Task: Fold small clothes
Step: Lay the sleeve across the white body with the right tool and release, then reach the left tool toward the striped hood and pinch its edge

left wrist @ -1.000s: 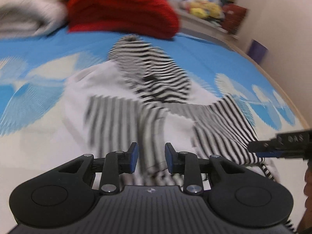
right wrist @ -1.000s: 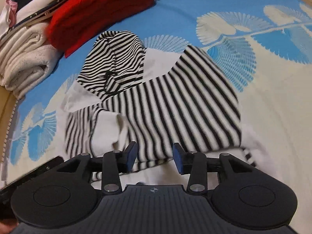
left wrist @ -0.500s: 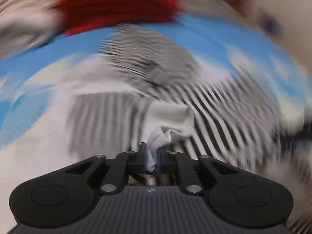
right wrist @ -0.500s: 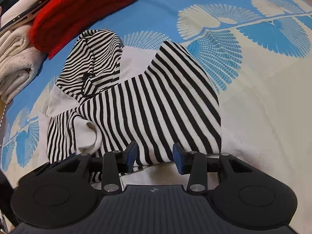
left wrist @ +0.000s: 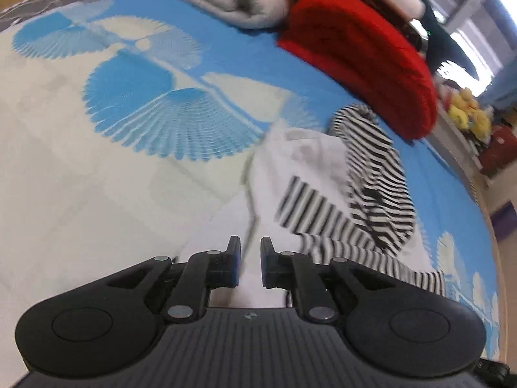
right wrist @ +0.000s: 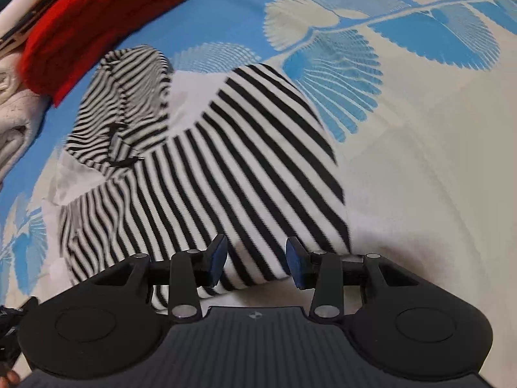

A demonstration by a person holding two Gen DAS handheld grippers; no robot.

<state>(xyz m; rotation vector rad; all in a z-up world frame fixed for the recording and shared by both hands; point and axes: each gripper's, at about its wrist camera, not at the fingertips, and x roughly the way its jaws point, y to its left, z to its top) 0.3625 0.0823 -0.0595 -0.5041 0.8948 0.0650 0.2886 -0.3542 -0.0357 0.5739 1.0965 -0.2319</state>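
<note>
While black-and-white striped knit garment lies limp, soft on blue leaf-print bed: right hand-held gripper wide over hem, left hand-held gripper narrow, empty. Pinch hem edge.

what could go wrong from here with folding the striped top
The right gripper is open over the striped top's near hem; closing there could pinch the sheet too and drag it along. The hood lies bunched beside the red knit, so a fold towards it might trap the lump or nudge the pile. The left gripper is open over plain white cloth, holding nothing, so that side could slide as the right pulls.
</note>
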